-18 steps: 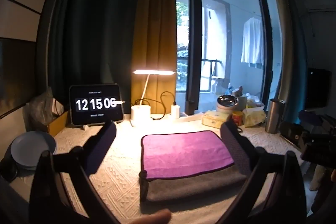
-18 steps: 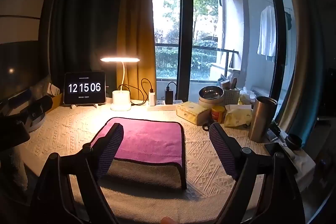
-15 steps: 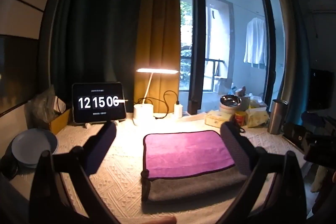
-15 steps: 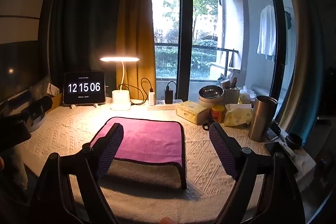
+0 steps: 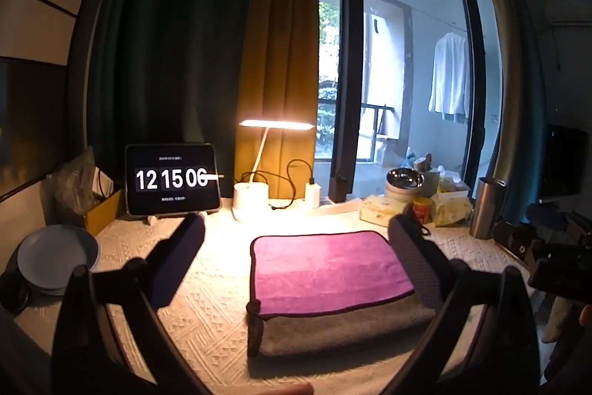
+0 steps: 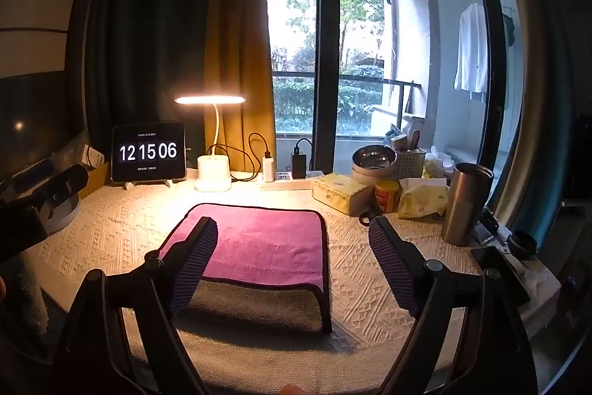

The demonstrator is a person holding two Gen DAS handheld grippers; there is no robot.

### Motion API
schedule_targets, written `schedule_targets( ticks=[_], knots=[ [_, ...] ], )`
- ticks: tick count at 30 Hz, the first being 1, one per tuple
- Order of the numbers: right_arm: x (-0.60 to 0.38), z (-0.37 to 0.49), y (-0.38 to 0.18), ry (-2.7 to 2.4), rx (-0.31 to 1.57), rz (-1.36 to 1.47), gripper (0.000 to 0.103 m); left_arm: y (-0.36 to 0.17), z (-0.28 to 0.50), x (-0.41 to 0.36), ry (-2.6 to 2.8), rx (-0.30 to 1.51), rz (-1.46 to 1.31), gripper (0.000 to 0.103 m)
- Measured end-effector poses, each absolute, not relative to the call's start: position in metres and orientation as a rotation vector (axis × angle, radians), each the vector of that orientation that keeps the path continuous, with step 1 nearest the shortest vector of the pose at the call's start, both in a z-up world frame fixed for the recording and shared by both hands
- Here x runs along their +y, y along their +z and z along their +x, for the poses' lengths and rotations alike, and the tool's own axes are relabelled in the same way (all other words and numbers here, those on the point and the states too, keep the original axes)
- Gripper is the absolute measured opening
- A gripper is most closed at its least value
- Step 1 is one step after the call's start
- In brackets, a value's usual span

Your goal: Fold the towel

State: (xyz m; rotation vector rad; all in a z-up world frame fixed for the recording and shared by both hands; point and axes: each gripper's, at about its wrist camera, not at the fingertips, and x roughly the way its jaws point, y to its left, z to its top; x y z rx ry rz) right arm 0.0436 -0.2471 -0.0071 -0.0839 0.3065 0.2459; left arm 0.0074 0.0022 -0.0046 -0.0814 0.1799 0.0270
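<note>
A towel (image 5: 329, 269) lies folded on the table, purple side up with a dark edge, its grey underside showing as a strip along the near edge. It also shows in the right wrist view (image 6: 266, 243). My left gripper (image 5: 296, 247) is open and empty, held above the table in front of the towel, its right finger (image 5: 414, 258) over the towel's right edge. My right gripper (image 6: 292, 254) is open and empty, its left finger (image 6: 196, 261) over the towel's near left part.
A lit desk lamp (image 6: 212, 169) and a tablet clock (image 6: 148, 150) stand at the back. A grey plate (image 5: 55, 254) sits far left. A tissue box (image 6: 338, 191), bowls (image 6: 373, 160), a can (image 6: 386, 197) and a steel tumbler (image 6: 466, 202) crowd the right.
The left wrist view has shifted slightly, so the towel sits a little further right and lower. The right gripper has not moved. Both stay open.
</note>
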Motion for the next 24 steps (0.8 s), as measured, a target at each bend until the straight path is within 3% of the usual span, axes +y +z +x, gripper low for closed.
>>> schedule_targets(
  ticks=[24],
  knots=[
    [-0.2467,0.0518,-0.0088,0.244,0.328,-0.076,0.086,-0.0073,0.0133,0.0034,0.022,0.193,-0.08,0.1]
  ],
)
